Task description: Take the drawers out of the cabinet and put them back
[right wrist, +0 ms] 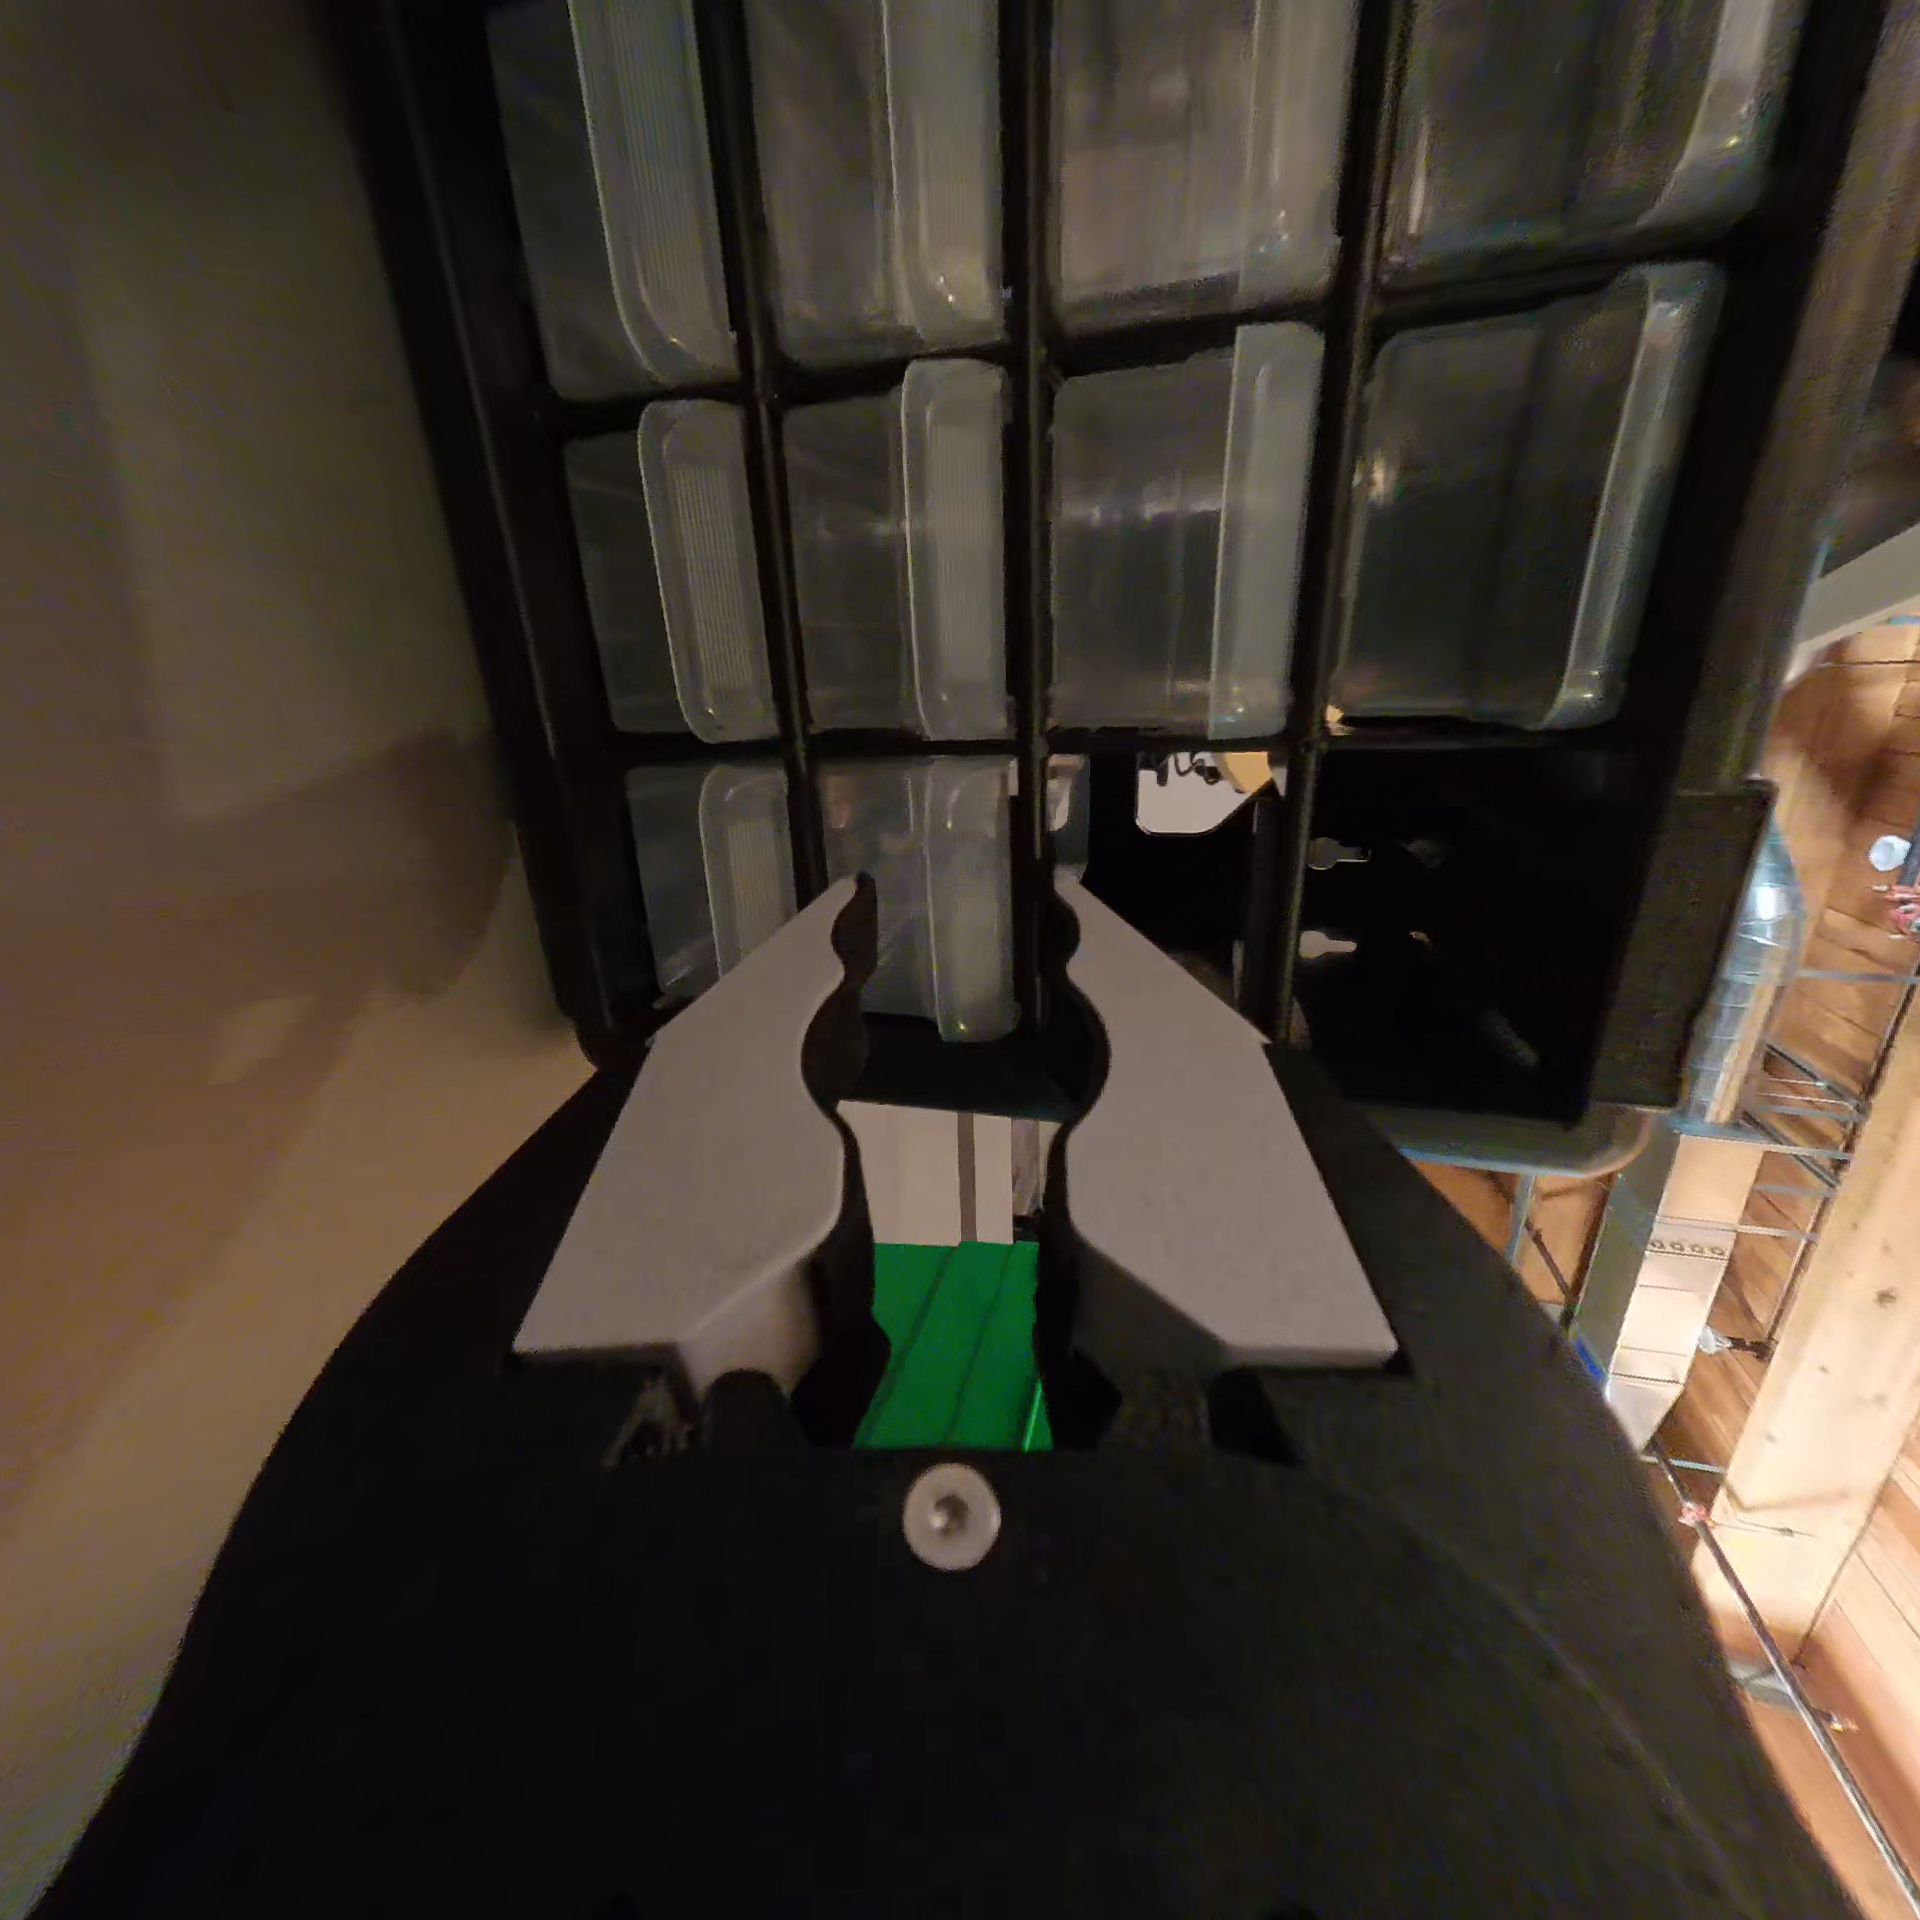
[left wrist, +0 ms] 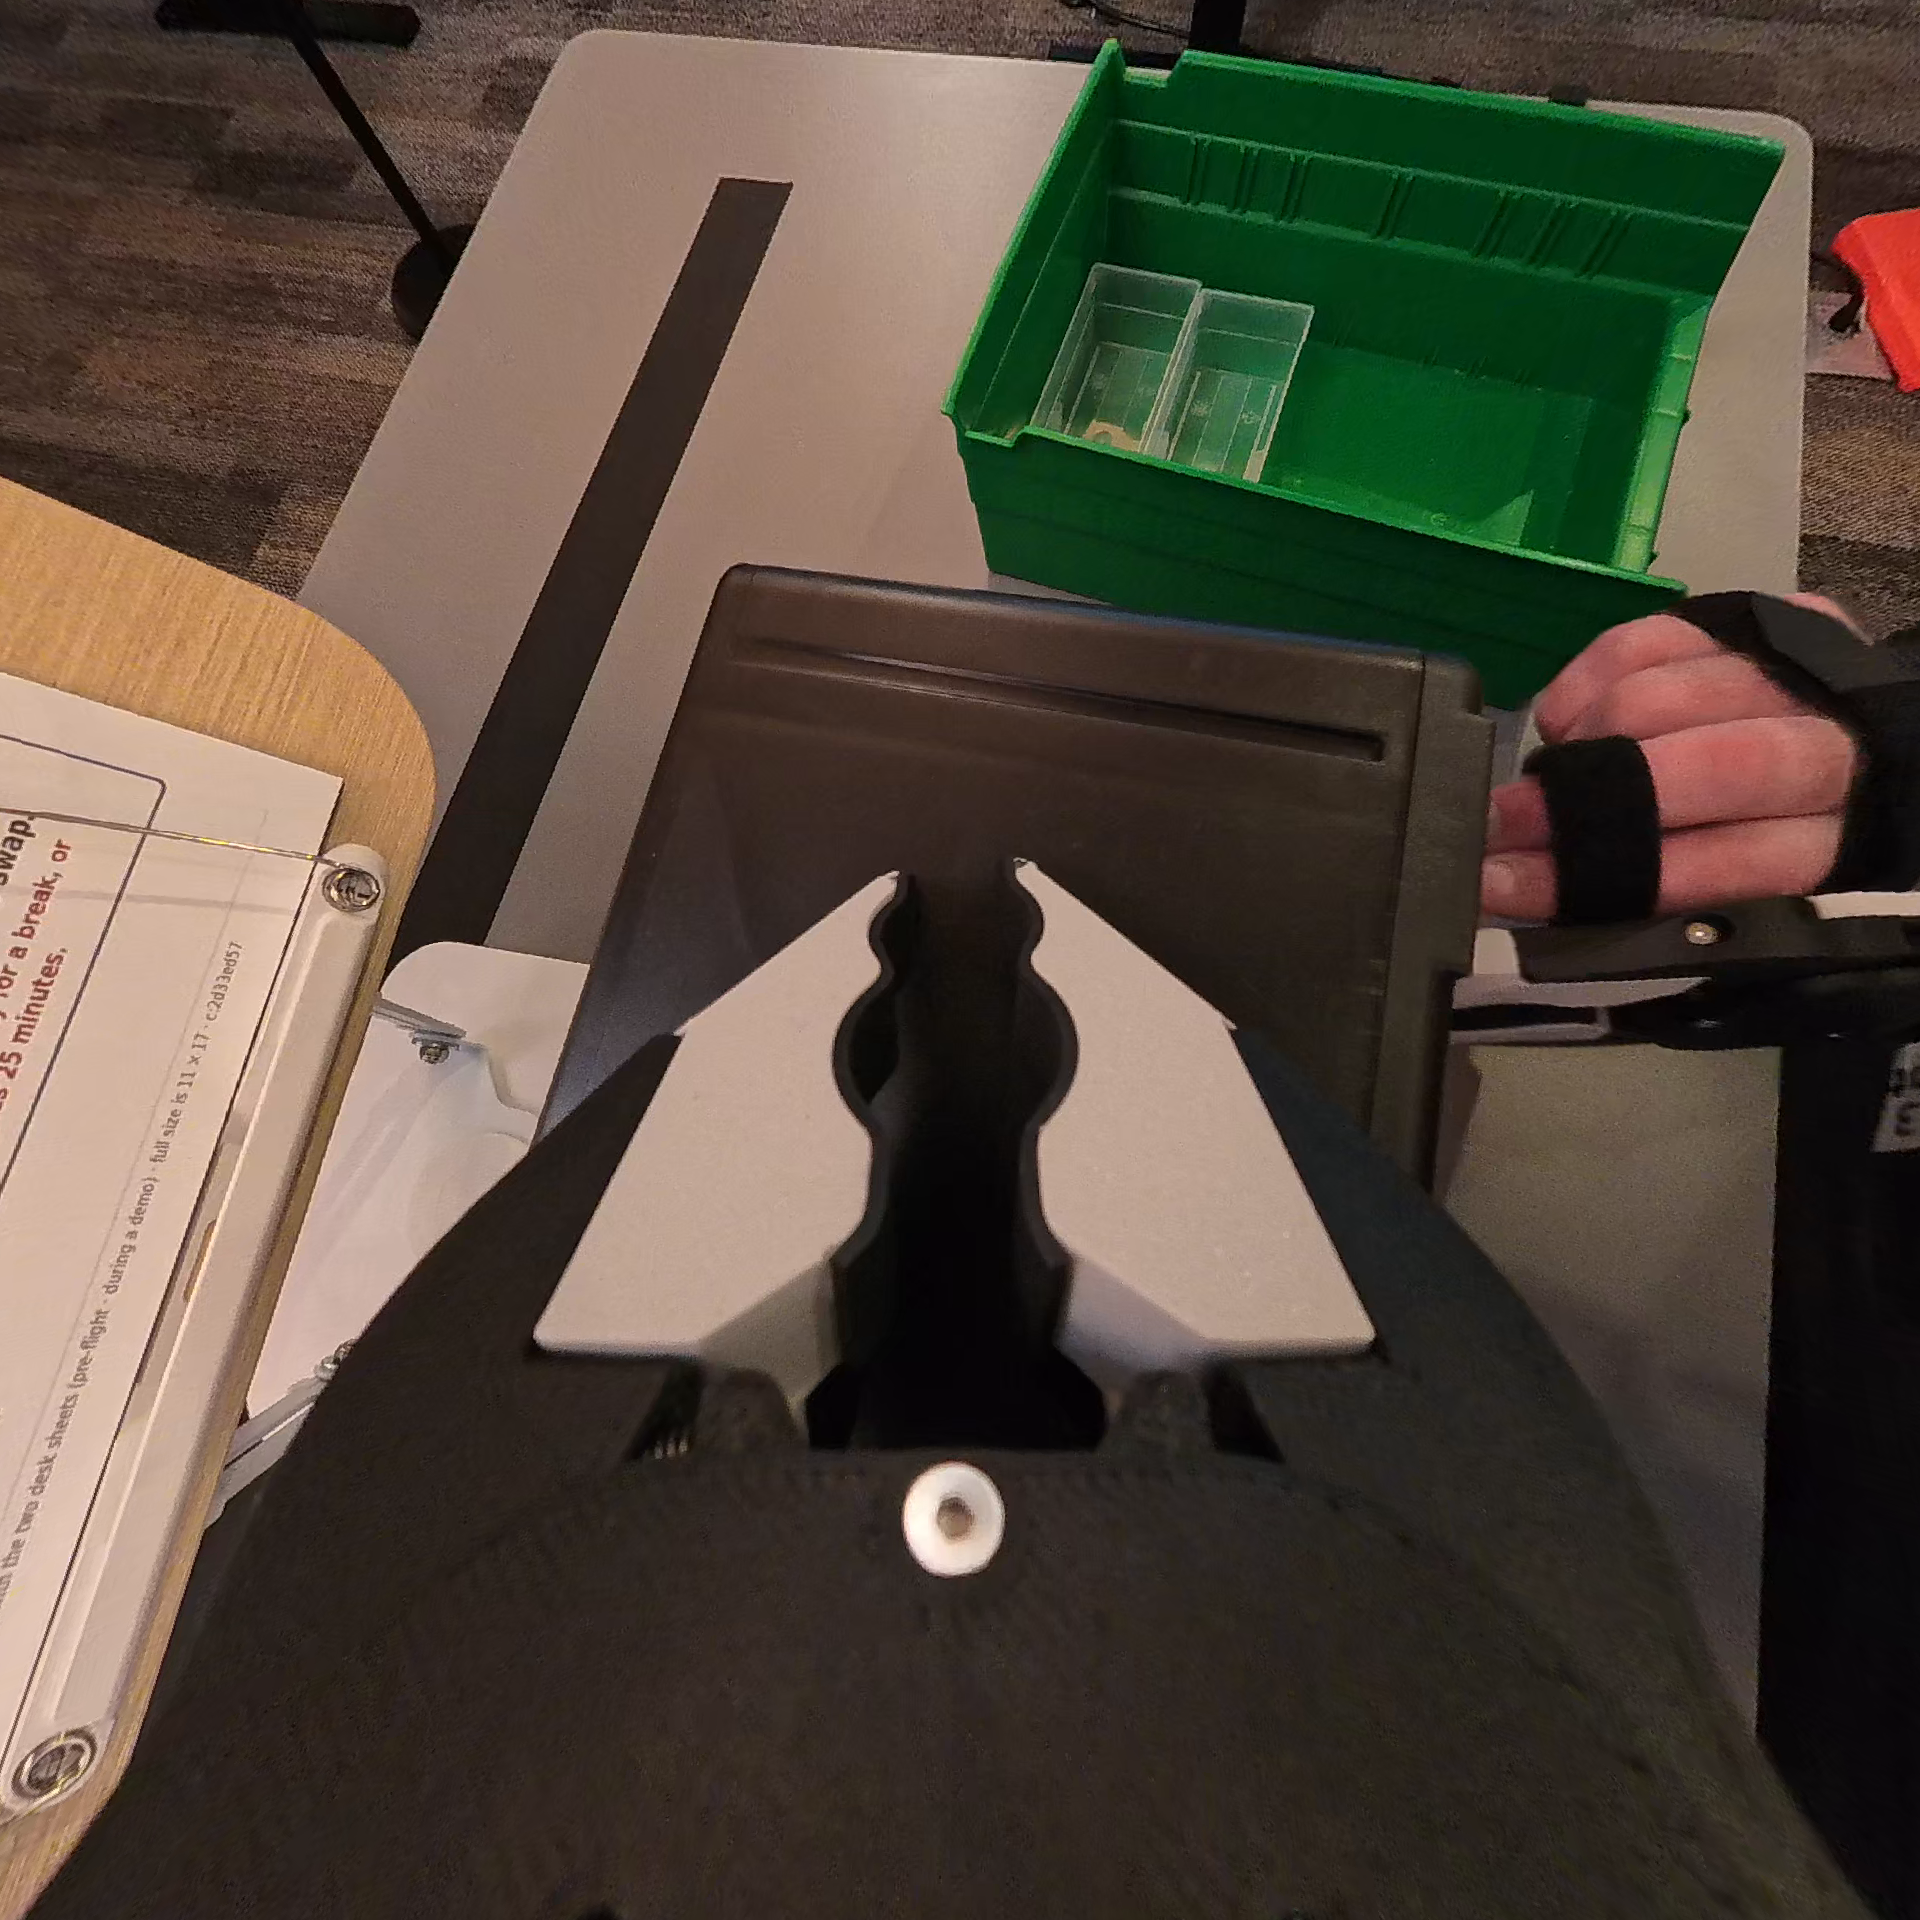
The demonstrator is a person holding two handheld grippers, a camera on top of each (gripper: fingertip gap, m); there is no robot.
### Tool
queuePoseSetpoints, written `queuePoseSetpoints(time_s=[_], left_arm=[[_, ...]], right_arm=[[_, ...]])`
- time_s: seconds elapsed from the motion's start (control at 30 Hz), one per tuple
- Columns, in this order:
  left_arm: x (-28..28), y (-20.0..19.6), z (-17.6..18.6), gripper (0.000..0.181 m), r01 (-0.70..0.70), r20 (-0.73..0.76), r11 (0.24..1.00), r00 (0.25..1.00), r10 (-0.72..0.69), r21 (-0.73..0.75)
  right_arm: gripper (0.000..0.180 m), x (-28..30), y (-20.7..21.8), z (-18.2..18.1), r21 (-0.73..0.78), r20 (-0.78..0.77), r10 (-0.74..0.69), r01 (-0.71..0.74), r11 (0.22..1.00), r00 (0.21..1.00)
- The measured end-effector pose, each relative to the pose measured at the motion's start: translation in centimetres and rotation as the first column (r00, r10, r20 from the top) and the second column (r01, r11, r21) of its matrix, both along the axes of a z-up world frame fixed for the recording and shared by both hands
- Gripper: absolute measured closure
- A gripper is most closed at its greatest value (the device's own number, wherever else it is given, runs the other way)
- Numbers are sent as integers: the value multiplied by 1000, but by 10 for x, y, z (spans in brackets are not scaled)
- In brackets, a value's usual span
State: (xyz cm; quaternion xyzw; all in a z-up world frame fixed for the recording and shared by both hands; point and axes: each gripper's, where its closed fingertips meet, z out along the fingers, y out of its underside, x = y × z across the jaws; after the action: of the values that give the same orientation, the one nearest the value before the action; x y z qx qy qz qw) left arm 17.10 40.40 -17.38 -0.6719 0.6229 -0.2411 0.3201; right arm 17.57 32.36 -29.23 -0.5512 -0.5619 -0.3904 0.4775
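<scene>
The black cabinet (left wrist: 1039, 748) stands on a grey table (left wrist: 831, 312); I see its top from above. My left gripper (left wrist: 958, 871) hovers over that top, slightly open and empty. Its front (right wrist: 1029, 520) shows rows of clear drawers and two empty slots (right wrist: 1164, 914) (right wrist: 1455, 935). My right gripper (right wrist: 966, 888) is open, its fingertips on either side of the handle of a clear drawer (right wrist: 966, 935) in the row with the empty slots. Whether they touch it I cannot tell. A green bin (left wrist: 1299, 540) behind the cabinet holds two clear drawers (left wrist: 1122, 364) (left wrist: 1236, 384).
A hand (left wrist: 1683, 790) holds the right gripper (left wrist: 1486, 997) at the cabinet's right side. A wooden table with a printed sheet (left wrist: 156, 1039) lies at the left, with a white bracket (left wrist: 457, 1039) beside it. A black strip (left wrist: 623, 520) crosses the grey table. Wire shelving (right wrist: 1766, 1143) stands beyond the cabinet.
</scene>
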Motion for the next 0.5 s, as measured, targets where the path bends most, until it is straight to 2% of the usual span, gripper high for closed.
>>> queuePoseSetpoints(time_s=[0.07,0.1,0.27,0.5], left_arm=[[0,0,0,166,0,0,1000,1000,0,-1],[0,0,0,166,0,0,1000,1000,0,-1],[0,0,0,166,1,0,1000,1000,-1,-2],[0,0,0,166,1,1,1000,1000,-1,-5]], right_arm=[[157,0,1,1,24,0,14,-14,1000,1000],[169,-1,1,2,29,-1,23,-22,999,1000],[170,-1,-4,2,14,-28,32,-32,999,999],[171,-8,-46,3,-36,-51,71,-73,997,996]])
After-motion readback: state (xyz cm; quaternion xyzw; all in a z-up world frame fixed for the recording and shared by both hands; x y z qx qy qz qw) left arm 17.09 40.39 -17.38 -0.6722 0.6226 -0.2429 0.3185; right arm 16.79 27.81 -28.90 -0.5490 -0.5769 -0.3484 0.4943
